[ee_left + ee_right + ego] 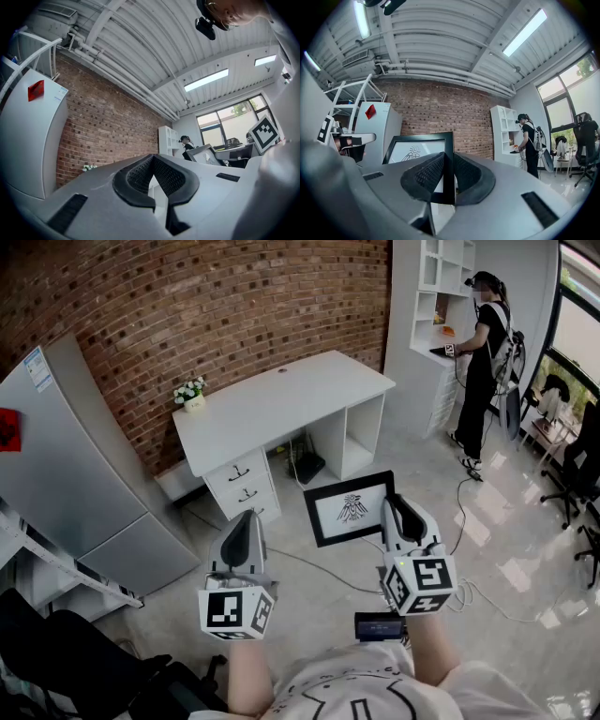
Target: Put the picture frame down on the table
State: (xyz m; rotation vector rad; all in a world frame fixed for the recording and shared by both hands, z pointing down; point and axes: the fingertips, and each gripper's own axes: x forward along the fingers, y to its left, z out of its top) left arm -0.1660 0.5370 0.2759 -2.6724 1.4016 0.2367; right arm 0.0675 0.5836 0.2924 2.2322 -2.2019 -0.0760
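Right gripper (395,505) fingers clamping one picture frame (349,510), left gripper (246,517) fingers closed, empty

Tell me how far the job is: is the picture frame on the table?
Done: the right gripper holds the picture frame by its edge, jaws shut. In hand: it hangs over the floor, apart from the table. Left: carry it there and set it down. The left gripper is shut and empty.

Black picture frame (351,508), bird print, held aloft, apart from white table (281,399).
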